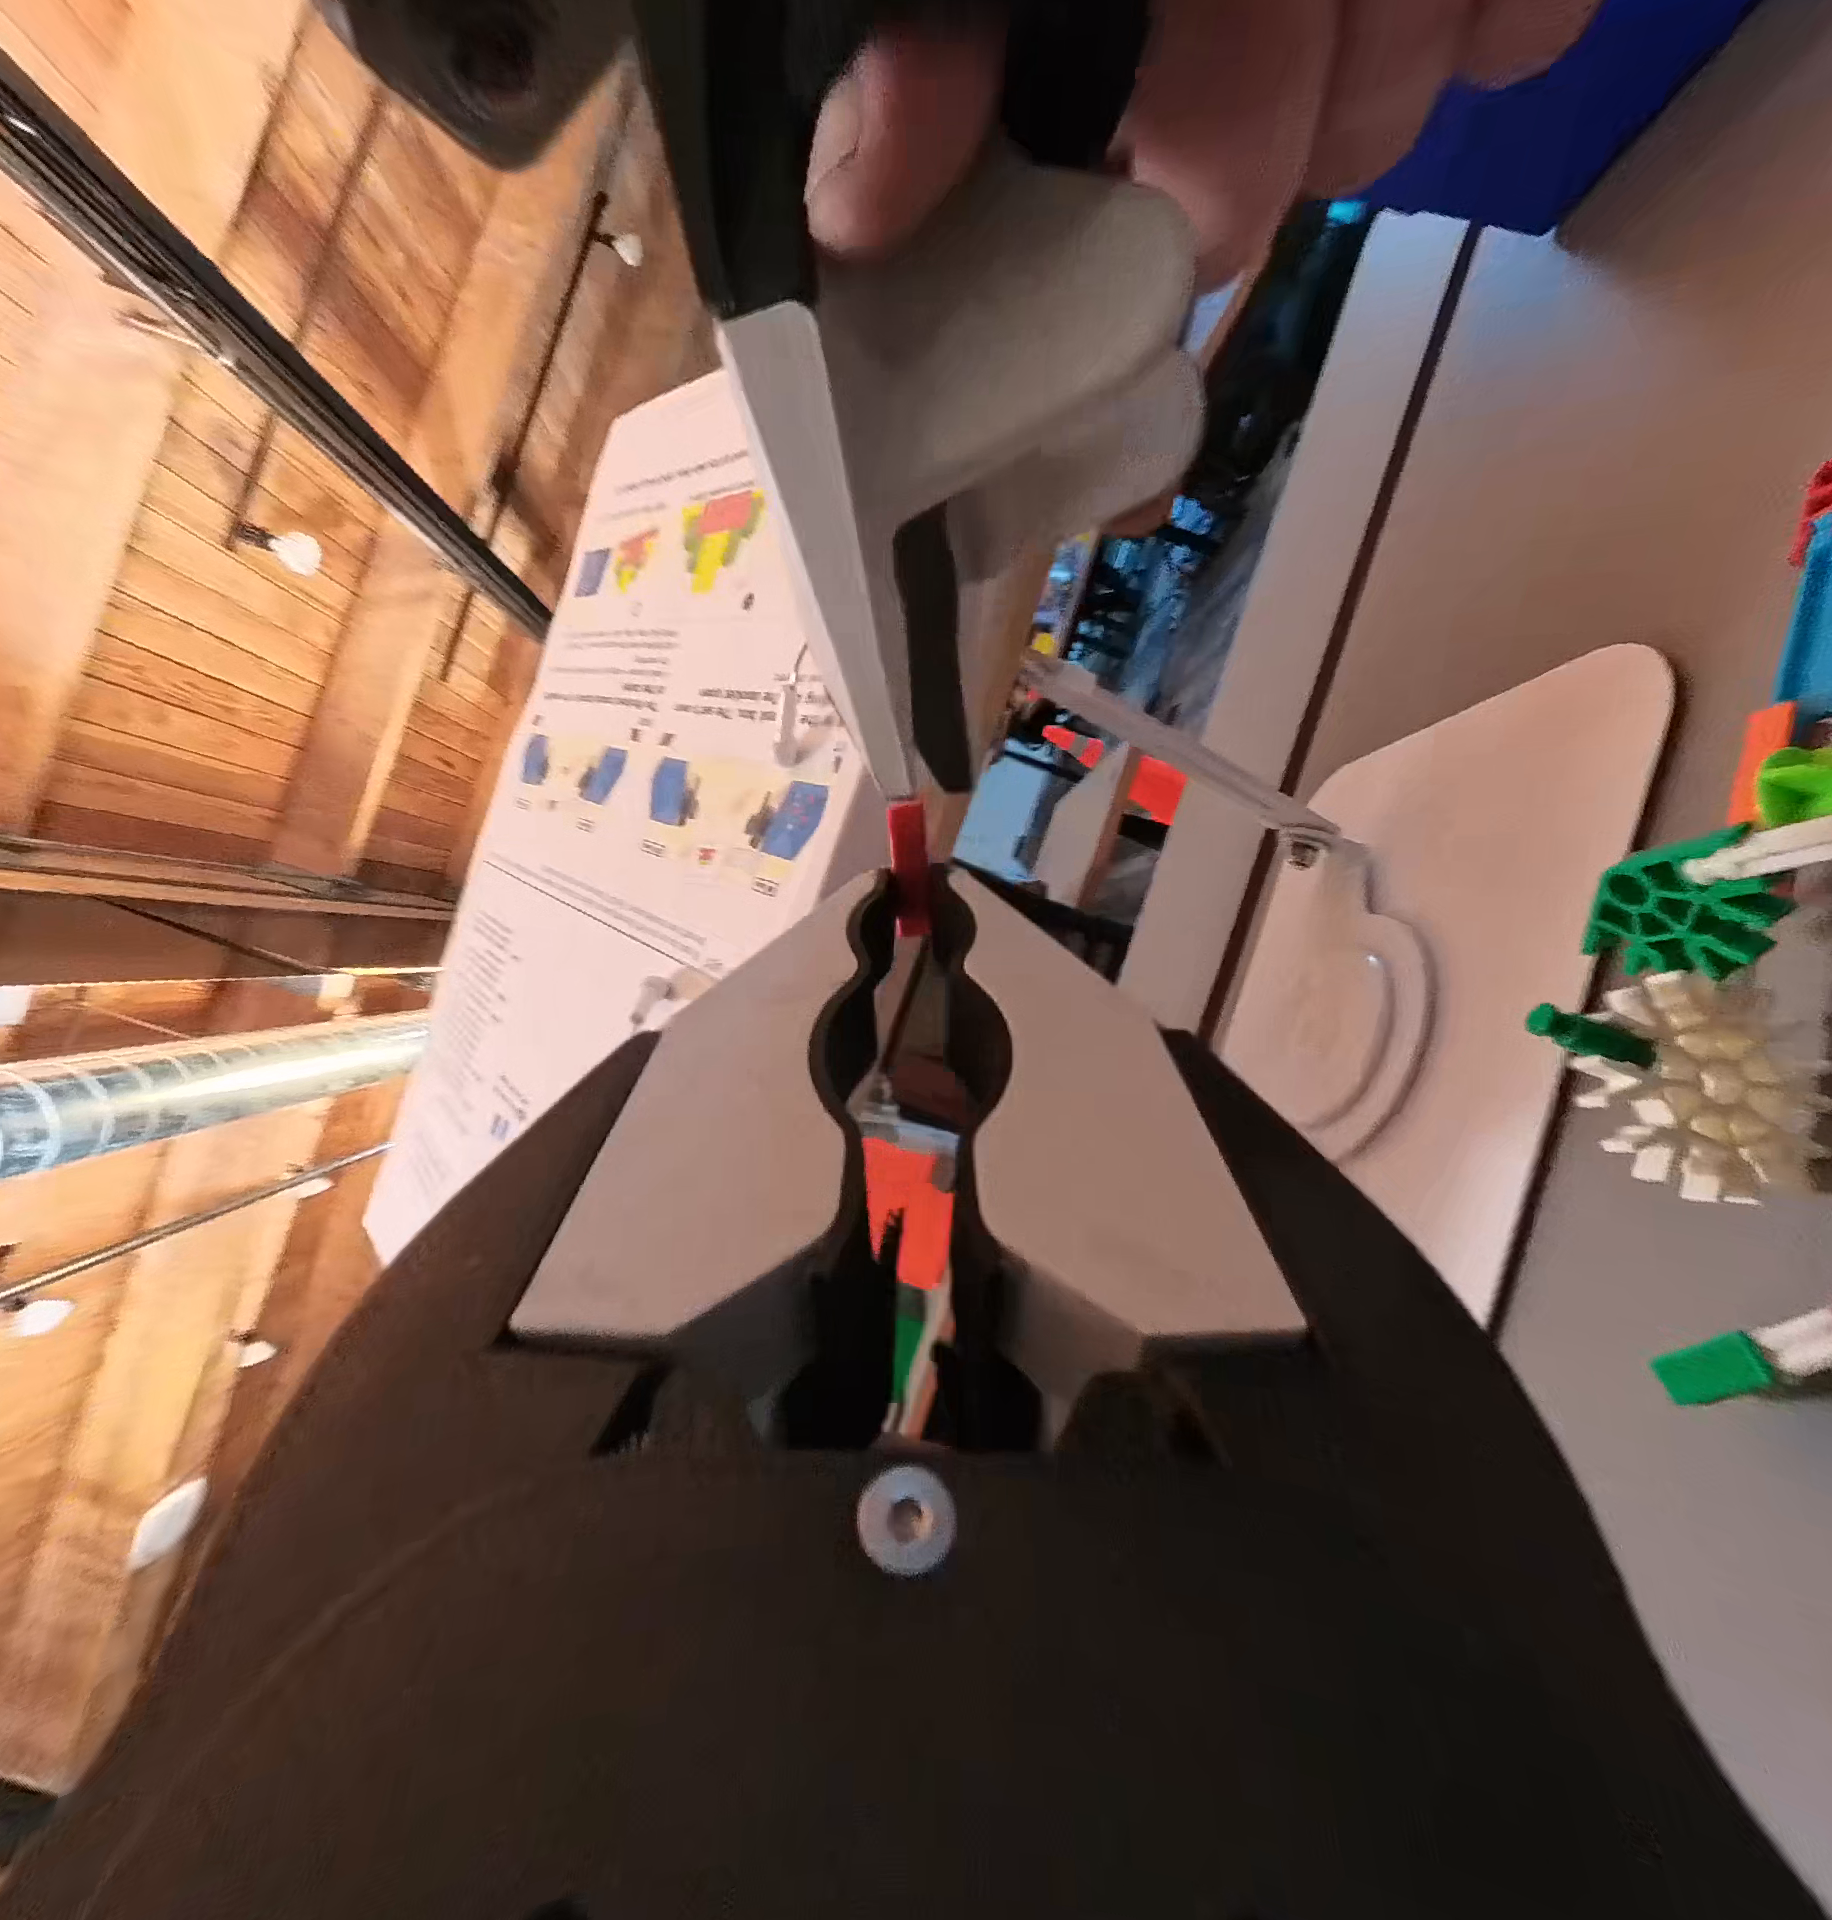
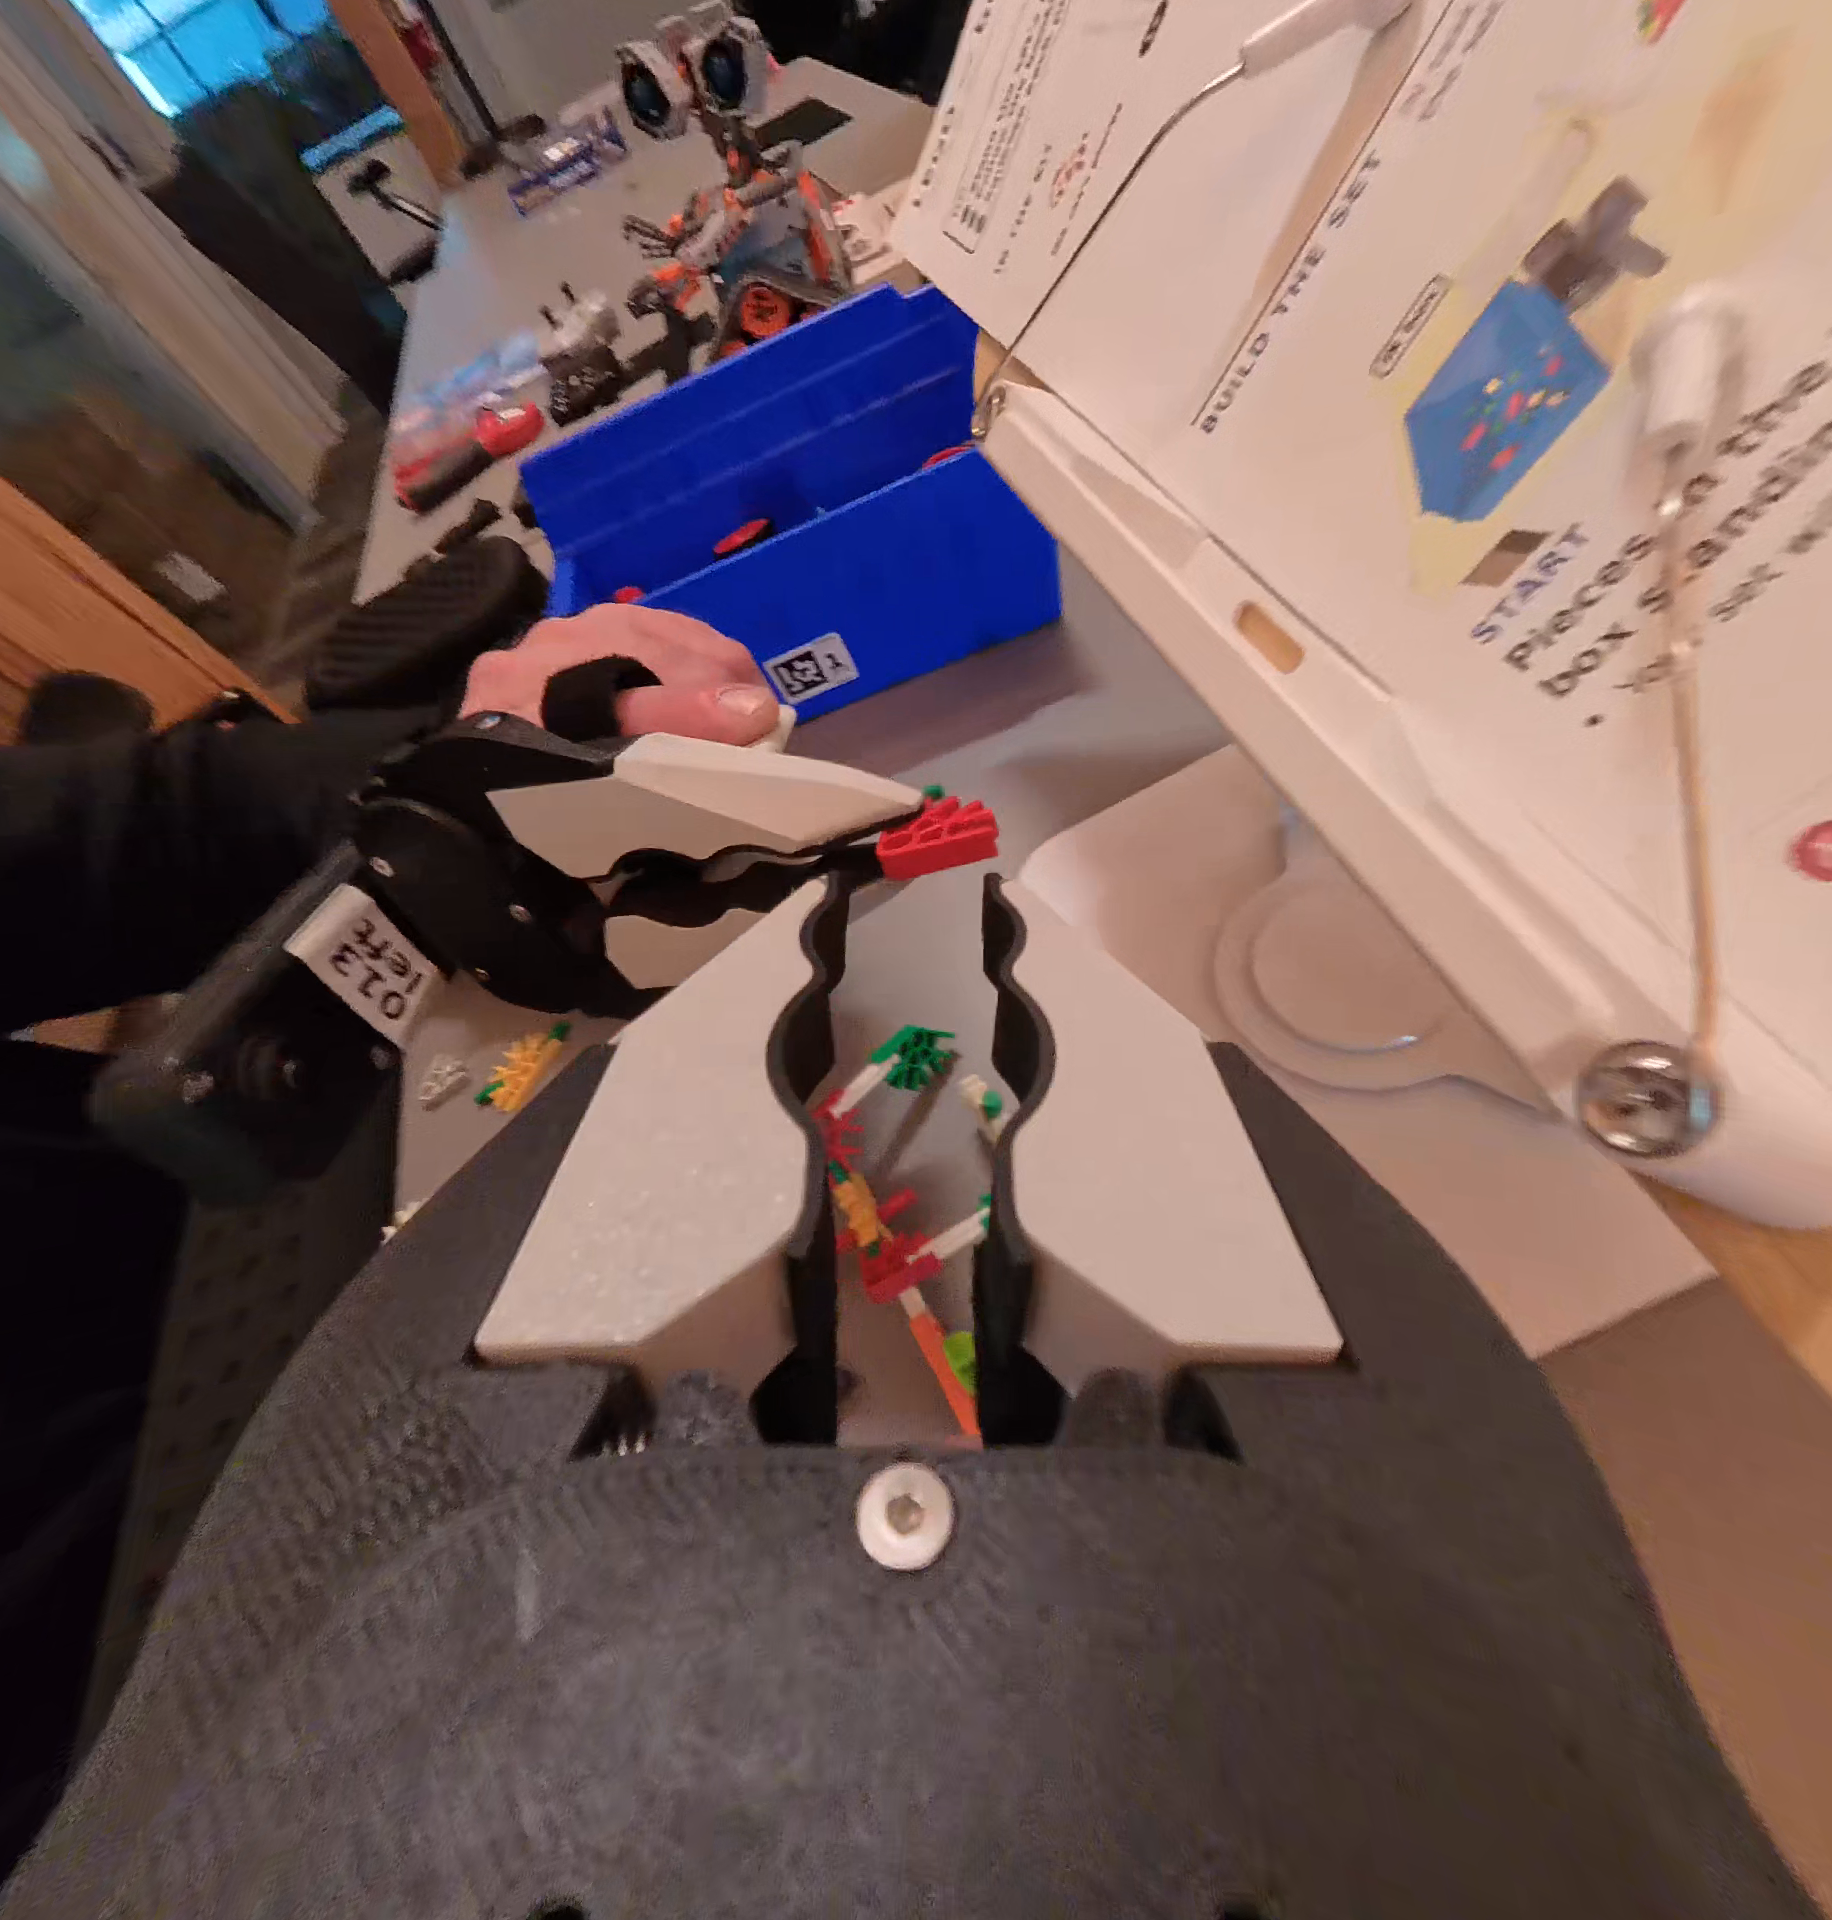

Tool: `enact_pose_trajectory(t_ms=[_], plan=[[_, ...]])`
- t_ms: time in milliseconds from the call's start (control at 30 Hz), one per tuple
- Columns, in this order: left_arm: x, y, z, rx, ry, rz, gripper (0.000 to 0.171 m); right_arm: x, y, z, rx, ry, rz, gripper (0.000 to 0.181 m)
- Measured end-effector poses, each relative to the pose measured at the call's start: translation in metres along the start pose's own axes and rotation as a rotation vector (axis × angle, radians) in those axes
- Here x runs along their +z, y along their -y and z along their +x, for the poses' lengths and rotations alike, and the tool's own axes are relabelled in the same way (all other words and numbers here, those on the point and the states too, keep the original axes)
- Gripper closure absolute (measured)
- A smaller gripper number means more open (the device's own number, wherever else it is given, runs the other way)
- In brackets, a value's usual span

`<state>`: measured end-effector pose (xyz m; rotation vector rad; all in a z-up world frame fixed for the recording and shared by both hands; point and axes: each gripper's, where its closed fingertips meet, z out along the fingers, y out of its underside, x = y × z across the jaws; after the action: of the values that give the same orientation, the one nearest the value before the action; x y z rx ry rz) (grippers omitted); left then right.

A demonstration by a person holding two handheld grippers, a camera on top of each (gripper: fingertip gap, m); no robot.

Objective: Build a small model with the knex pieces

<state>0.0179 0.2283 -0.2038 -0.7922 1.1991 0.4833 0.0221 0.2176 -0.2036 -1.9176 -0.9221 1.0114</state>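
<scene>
Warm brown wooden plank ceiling (image 1: 216,623) ran overhead, crossed by black metal track (image 1: 268,353) and shiny silver round duct (image 1: 185,1091). Small white bulb lamps (image 1: 297,553) hung on thin dark rods. Long pale grey tabletop (image 2: 496,270) stretched away, seams dividing its panels. Bright blue-lit window (image 2: 179,47) glowed at far end. Brown wooden panel (image 2: 50,613) stood at left. Lighting warm, orange-toned.

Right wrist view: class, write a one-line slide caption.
Left hand-held gripper pinches a small red plastic connector above the open right hand-held gripper, near a blue plastic bin.
</scene>
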Motion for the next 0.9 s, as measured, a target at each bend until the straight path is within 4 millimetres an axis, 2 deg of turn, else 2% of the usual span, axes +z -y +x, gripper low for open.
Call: enact_pose_trajectory(t_ms=[167, 233, 467, 600, 733, 900], plan=[[-0.001, 0.001, -0.002, 0.059, 0.048, 0.01, 0.168, 0.011, 0.0, -0.006, 0.034, 0.049, 0.028, 0.162], [-0.002, 0.003, -0.005, 0.061, 0.071, 0.026, 0.168, 0.01, 0.003, -0.004, 0.04, 0.046, 0.055, 0.169], [-0.002, 0.0, -0.005, 0.083, 0.093, 0.043, 0.167, 0.013, 0.007, -0.003, 0.041, 0.043, 0.092, 0.173], [0.0, -0.001, 0.001, 0.086, 0.062, 0.064, 0.165, 0.013, 0.004, 0.0, -0.01, 0.01, 0.075, 0.176], [-0.002, 0.003, 0.007, 0.014, -0.032, 0.115, 0.161, 0.009, 0.004, 0.003, -0.052, -0.011, 0.066, 0.181], [-0.004, 0.007, 0.01, -0.068, -0.113, 0.135, 0.17, -0.005, 0.01, 0.003, -0.093, -0.032, 0.071, 0.181]])
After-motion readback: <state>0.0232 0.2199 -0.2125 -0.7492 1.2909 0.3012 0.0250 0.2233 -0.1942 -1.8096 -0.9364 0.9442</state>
